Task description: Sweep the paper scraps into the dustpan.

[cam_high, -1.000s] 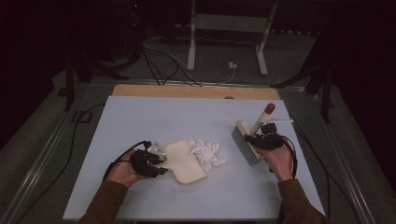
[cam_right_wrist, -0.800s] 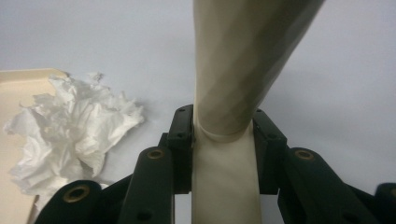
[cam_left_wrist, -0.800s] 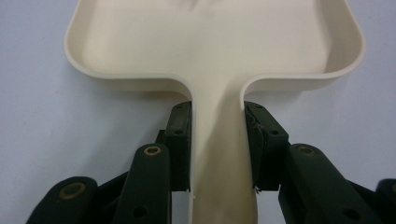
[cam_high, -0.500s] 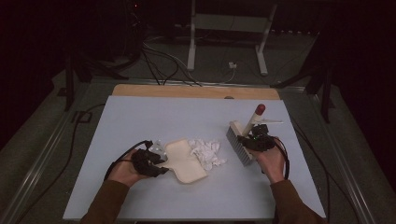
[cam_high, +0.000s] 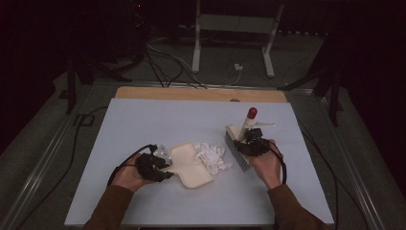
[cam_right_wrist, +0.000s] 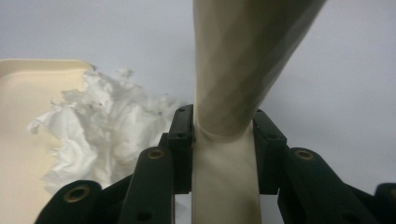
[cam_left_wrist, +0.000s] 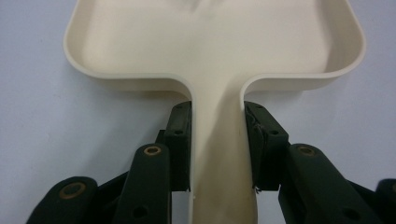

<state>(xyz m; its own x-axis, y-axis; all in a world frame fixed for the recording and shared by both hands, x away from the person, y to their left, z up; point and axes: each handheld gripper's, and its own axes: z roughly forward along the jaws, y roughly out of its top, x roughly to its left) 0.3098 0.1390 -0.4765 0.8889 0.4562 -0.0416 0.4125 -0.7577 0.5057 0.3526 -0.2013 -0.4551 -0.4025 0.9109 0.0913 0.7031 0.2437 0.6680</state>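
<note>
A: Left tongs (cam_left_wrist: 217, 140) clamp the dustpan (cam_high: 190, 165) handle at seven o'clock on the tabletop (cam_high: 143, 120). Right tongs (cam_right_wrist: 223, 140) grip the brush (cam_high: 238, 143) handle at four.

B: Crumpled paper (cam_high: 211, 155) sits at the pan's mouth; a hard sweep could scatter it or shove the pan.

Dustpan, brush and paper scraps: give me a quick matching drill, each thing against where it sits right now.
Things:
1. dustpan
2. brush
3. crumpled paper
4. wooden strip

Places or states:
A. loose on the table between the two tools
B. handle clamped in the left gripper
C. along the far edge of the table
D. handle clamped in the right gripper, bristles down

Pairs: 1-B, 2-D, 3-A, 4-C
</note>
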